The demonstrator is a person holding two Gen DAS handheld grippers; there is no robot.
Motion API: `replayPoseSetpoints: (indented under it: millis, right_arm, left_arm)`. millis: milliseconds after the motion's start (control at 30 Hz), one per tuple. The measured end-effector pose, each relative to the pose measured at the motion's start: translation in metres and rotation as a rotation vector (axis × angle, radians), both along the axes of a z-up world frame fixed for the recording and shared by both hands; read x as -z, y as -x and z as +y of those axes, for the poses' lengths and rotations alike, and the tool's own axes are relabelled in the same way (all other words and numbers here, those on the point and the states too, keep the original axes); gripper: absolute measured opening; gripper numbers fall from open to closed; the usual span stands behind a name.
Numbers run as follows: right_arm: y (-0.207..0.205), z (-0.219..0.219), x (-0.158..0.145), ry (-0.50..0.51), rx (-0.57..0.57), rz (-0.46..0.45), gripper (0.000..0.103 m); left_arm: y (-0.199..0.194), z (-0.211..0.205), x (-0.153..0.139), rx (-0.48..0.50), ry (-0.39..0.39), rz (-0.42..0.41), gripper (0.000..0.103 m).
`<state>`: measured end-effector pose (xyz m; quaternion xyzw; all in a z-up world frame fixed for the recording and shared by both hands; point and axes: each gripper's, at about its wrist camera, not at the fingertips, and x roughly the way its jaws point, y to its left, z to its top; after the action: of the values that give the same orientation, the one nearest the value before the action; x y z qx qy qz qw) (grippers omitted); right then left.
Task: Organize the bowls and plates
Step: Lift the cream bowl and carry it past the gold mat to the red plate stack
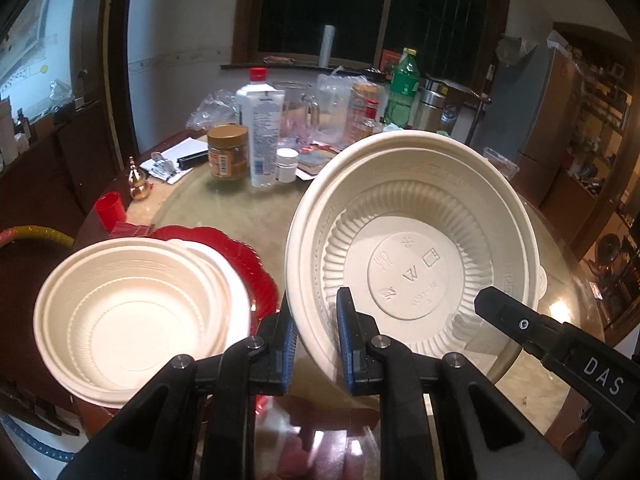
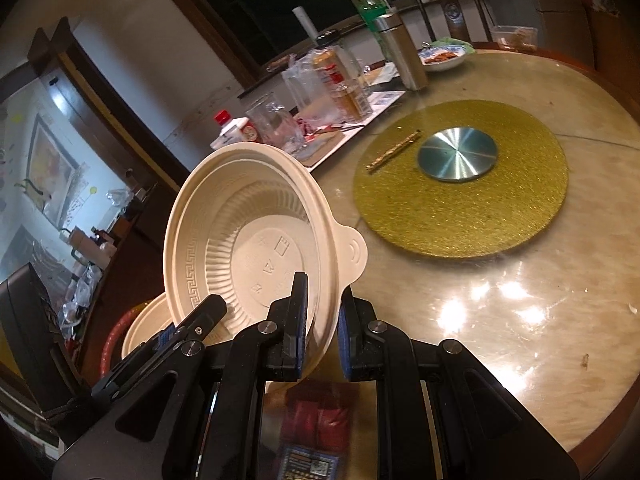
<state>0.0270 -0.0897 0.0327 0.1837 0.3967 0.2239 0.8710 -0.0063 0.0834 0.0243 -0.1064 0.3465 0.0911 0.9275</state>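
Pinching opposite rims of the tilted cream bowl [image 1: 412,248] above the desk [image 2: 520,280], left gripper [image 1: 316,340] and right gripper [image 2: 322,328] each clamp its wall, while the stacked bowls [image 1: 128,316] on the red plate [image 1: 240,252] sit lower-left, nearest the left gripper.

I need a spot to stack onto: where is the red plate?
In the left wrist view the red plate lies on the table at left, under the stacked white bowls, beside the red cup.
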Motion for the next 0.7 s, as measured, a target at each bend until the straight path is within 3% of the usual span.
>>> replayPoseSetpoints:
  millis: [700]
  right_arm:
    - [0.014,0.068,-0.019,-0.015,-0.157,-0.028,0.014]
  left_arm:
    - [0.037,0.058,-0.028,-0.115,-0.013,-0.035,0.018]
